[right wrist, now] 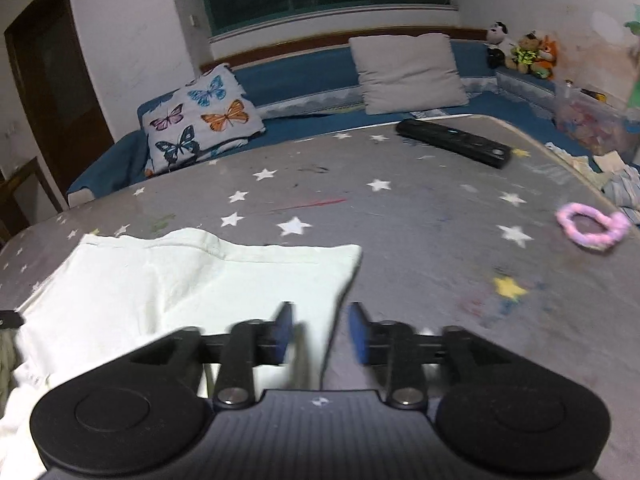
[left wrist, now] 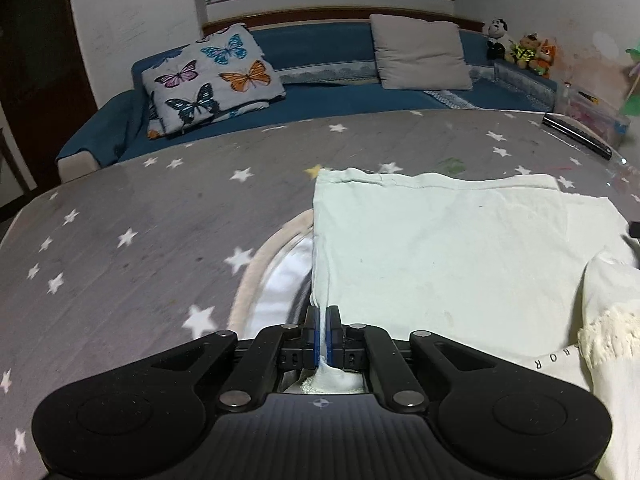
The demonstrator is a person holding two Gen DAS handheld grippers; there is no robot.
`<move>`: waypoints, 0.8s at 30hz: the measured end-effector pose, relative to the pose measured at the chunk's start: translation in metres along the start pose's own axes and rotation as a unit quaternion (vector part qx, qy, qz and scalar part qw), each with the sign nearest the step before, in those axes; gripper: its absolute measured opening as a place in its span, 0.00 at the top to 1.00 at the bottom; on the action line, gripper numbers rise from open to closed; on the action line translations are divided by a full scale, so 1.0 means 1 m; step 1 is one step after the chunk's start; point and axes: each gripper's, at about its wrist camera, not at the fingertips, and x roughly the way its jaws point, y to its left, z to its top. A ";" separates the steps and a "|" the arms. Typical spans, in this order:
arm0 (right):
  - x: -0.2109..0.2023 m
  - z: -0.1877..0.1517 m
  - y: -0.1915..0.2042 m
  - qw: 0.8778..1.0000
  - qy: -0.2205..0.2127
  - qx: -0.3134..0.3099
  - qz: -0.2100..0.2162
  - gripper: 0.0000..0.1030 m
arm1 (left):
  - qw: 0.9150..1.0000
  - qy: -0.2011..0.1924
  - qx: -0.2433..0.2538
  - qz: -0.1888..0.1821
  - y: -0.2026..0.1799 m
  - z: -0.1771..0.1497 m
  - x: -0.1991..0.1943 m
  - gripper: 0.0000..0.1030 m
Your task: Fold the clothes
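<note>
Grippers: we count two. Our left gripper [left wrist: 322, 330] has its blue pads pinched tight on the near left edge of the pale green garment [left wrist: 440, 248]. Our right gripper [right wrist: 320, 332] has its pads parted with a clear gap, empty, straddling the garment's right edge, which is blurred there.

Garments: we count one pale green piece lying mostly flat on the star-print table cover [left wrist: 120, 220], filling the 12 to 3 o'clock area of the left wrist view and the 9 to 11 o'clock area of the right wrist view. A second, cream piece [left wrist: 608, 340] with a fringed trim and printed letters overlaps it at 4 o'clock in the left wrist view.

Garment look: a stitched hem runs along the far edge; the far left corner is square; faint creases and small specks mark the surface. The left edge rises in a taut fold from the table into our left gripper.

Under the garment: a white piece with a pale band [left wrist: 280, 272] shows at its left side.

Cushions: two on the blue sofa [left wrist: 340, 96], one butterfly cushion [left wrist: 208, 76] at 11 o'clock and one plain grey cushion [left wrist: 420, 52] at 12 to 1 o'clock.

Soft toys: three [left wrist: 520, 46] at 1 o'clock.

Table extras: one black remote [right wrist: 454, 142], one pink hair tie [right wrist: 592, 226] at 3 o'clock in the right wrist view.
</note>
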 end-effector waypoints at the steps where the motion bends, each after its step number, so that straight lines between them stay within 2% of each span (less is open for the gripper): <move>1: 0.007 0.001 0.004 1.000 0.003 -0.004 -0.004 0.67 | 1.000 0.000 -0.001 0.002 0.003 -0.002 -0.002 0.97; 3: 0.016 0.003 0.011 1.000 0.002 -0.015 -0.008 0.70 | 1.000 0.001 -0.003 0.005 0.008 -0.006 -0.005 0.97; 4: 0.019 0.004 0.015 1.000 0.000 -0.022 -0.009 0.82 | 1.000 0.002 -0.004 0.006 0.009 -0.008 -0.006 0.97; 6: 0.024 0.006 0.023 0.999 0.000 -0.036 -0.014 0.97 | 1.000 0.002 -0.005 0.009 0.013 -0.011 -0.006 0.97; 7: 0.025 0.006 0.026 0.999 -0.001 -0.042 -0.020 0.97 | 1.000 0.002 -0.007 0.010 0.014 -0.011 -0.006 0.97; 13: 0.035 0.015 0.032 0.997 -0.006 -0.061 -0.045 0.97 | 0.999 0.006 -0.007 0.038 0.019 -0.011 0.007 0.97; 16: 0.033 0.019 0.029 0.997 -0.004 -0.056 -0.047 0.94 | 0.999 0.008 -0.021 0.028 0.026 -0.014 0.004 0.97; 17: 0.027 0.020 0.028 0.997 -0.008 -0.060 -0.047 0.93 | 0.999 0.006 -0.024 0.026 0.028 -0.015 0.001 0.93; 20: 0.005 0.020 0.031 0.998 -0.006 -0.068 -0.012 0.92 | 0.999 -0.006 -0.030 0.019 0.031 -0.016 -0.012 0.93; 22: -0.010 0.017 0.040 0.997 -0.001 -0.075 0.017 0.80 | 0.999 -0.018 -0.028 0.010 0.029 -0.018 -0.025 0.91; 24: -0.022 0.013 0.051 0.995 0.004 -0.087 0.041 0.74 | 0.999 -0.030 -0.027 0.001 0.027 -0.021 -0.039 0.81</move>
